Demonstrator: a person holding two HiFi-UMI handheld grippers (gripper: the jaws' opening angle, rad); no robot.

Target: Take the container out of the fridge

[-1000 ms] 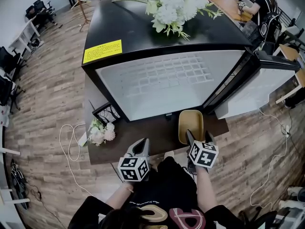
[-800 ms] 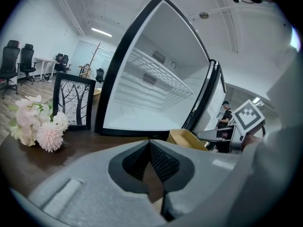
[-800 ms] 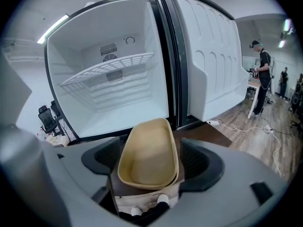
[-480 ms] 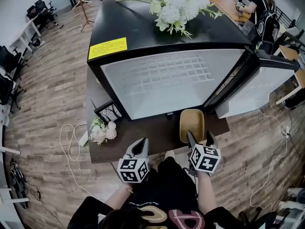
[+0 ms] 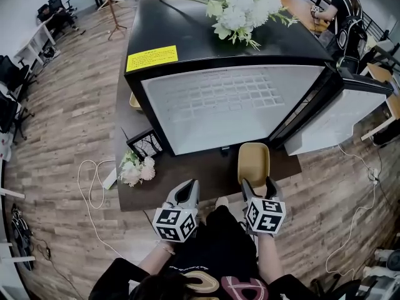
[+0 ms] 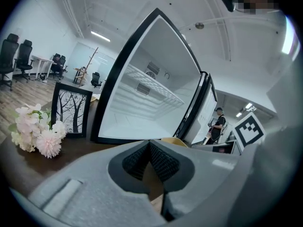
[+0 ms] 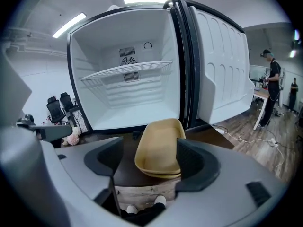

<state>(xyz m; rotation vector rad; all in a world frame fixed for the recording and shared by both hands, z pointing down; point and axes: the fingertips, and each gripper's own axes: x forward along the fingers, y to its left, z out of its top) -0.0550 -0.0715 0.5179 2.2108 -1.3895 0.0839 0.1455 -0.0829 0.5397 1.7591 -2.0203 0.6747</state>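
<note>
The tan oval container (image 5: 253,160) (image 7: 160,145) lies on the dark table (image 5: 200,175) in front of the open, empty fridge (image 5: 219,105). My right gripper (image 5: 258,185) (image 7: 154,161) is at the container's near end, and its jaws have just been closing a little. They are still open: the container's near end shows between the tips, and the pads do not press on it. My left gripper (image 5: 187,187) (image 6: 149,151) hovers over the table's near edge, left of the container, shut on nothing.
The fridge door (image 5: 337,114) swings out to the right. A bunch of pale flowers (image 5: 132,170) and a small picture frame (image 5: 145,145) stand at the table's left. More flowers (image 5: 244,8) lie on the fridge top. A white cable (image 5: 90,180) loops on the floor.
My right gripper has drawn back a little toward me from the container, which stays on the table. The left gripper has hardly shifted.
</note>
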